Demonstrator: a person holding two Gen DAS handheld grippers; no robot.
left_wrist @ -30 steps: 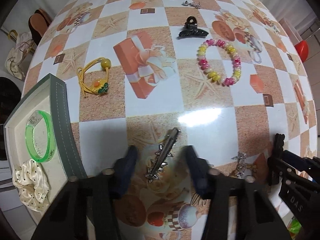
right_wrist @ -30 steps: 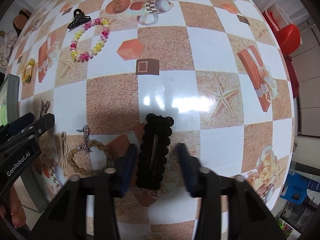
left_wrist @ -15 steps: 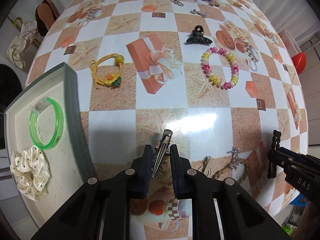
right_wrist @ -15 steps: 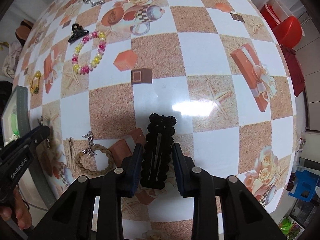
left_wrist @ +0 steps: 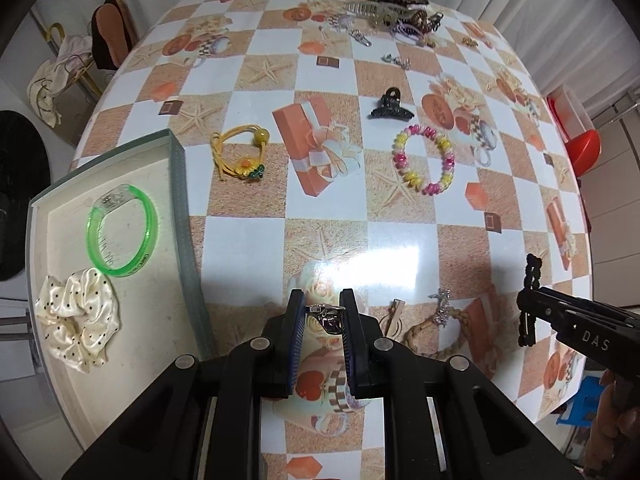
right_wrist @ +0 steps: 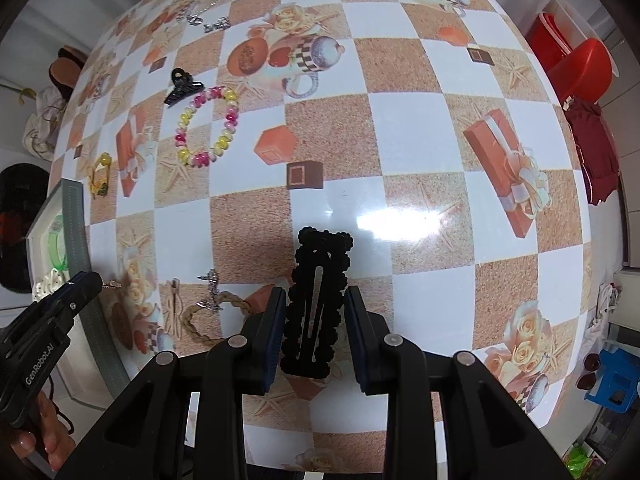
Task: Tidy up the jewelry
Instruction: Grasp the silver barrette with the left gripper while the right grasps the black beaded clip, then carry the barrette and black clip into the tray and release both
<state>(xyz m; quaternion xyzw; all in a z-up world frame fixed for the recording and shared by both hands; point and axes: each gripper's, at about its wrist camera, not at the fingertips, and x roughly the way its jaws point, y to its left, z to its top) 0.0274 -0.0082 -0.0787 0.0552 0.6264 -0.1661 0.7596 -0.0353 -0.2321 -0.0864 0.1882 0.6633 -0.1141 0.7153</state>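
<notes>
pickup looked done: left gripper (left_wrist: 322, 312) clamped a silver hair clip (left_wrist: 329, 316), right gripper (right_wrist: 314, 316) a black snap clip (right_wrist: 316, 300), both clear of the desk (left_wrist: 320, 232), needing carrying to the tray (left_wrist: 180, 184).

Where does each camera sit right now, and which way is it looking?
Left wrist: rides on the left claw, looking steeply down at the table and tray; its fingers pinch a silver hair clip; the right claw enters at right.
Right wrist: rides on the right claw, looking straight down at the table; it grips a black hair clip; the left claw and a hand show at lower left.
Shared: bead bracelet, black claw clip, braided band, tray.
</notes>
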